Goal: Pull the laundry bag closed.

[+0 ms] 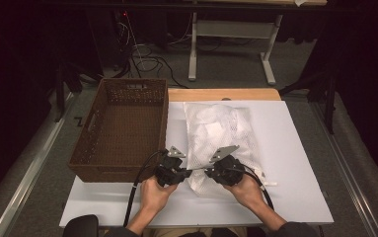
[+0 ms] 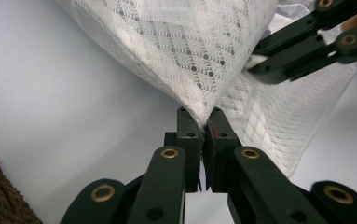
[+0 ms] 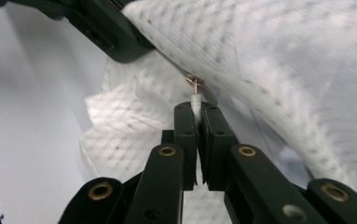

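Observation:
A white mesh bag (image 1: 218, 131) with white contents lies on the white table (image 1: 290, 148), its near end lifted between both grippers. My left gripper (image 1: 189, 170) is shut on a corner of the mesh bag (image 2: 190, 46); in the left gripper view, fabric is pinched between the tips of my left gripper (image 2: 205, 116). My right gripper (image 1: 207, 171) faces it from the right. In the right gripper view, my right gripper (image 3: 196, 109) is shut on a white tab hanging from the metal zipper slider (image 3: 195, 83) on the bag (image 3: 283, 70).
A brown wicker basket (image 1: 125, 128) with nothing in it stands on the table's left part, close to my left gripper. A wooden board (image 1: 223, 94) edges the table's far side. Beyond it are desk legs (image 1: 192, 49) and cables (image 1: 147, 61) on the floor.

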Action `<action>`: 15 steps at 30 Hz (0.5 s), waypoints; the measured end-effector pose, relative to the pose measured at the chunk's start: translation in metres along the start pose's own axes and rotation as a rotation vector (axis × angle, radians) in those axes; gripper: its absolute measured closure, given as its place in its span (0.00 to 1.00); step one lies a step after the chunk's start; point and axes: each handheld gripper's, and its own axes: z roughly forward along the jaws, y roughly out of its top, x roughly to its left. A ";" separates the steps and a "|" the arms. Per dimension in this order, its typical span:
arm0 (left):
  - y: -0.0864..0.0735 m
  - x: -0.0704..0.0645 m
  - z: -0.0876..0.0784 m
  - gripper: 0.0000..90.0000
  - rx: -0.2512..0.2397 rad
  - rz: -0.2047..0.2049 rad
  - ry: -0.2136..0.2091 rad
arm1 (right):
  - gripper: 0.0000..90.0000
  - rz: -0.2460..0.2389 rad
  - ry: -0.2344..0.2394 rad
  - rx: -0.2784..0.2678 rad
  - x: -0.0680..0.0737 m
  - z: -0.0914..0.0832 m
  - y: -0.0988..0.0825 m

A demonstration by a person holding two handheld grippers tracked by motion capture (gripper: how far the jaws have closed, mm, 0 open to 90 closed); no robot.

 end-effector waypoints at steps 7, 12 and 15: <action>-0.003 -0.002 0.000 0.96 0.007 0.014 0.044 | 0.97 0.004 -0.008 0.019 -0.002 -0.005 -0.009; -0.005 -0.002 0.001 0.96 0.017 0.014 0.044 | 0.97 0.013 -0.004 0.008 -0.004 -0.012 -0.015; -0.005 -0.003 0.002 0.96 0.023 0.018 0.046 | 0.97 0.005 -0.005 0.014 -0.002 -0.013 -0.016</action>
